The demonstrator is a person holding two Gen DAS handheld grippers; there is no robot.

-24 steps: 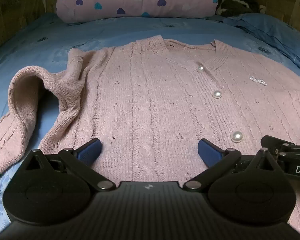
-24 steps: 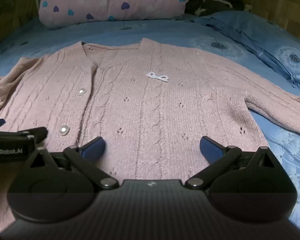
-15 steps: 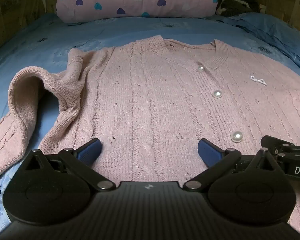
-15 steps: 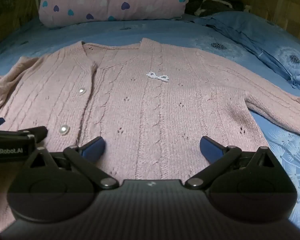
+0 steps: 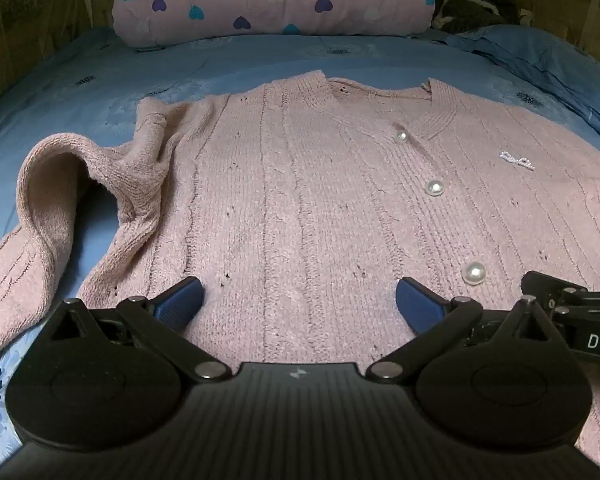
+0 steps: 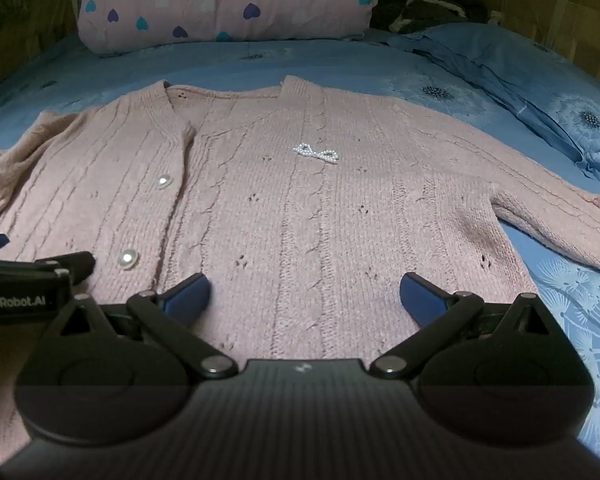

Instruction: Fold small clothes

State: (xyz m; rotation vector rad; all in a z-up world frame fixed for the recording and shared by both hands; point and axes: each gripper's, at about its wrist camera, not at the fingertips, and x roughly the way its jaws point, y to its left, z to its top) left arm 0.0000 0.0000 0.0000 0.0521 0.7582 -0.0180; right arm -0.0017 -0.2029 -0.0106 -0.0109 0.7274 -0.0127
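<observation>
Left wrist view: pink cardigan lies flat, unfolded, sleeve bunched at frame left; left gripper and right gripper both released, holding nothing.

The cardigan is soft pink knit wool, ribbed and cabled, slightly fuzzy. Its buttons are glossy, pearl-like beads. The bedsheet is smooth matt blue cloth with printed flowers. The pillow is matt cotton-like fabric with hearts. The left gripper is matt black ridged plastic with shiny metal pins.
</observation>
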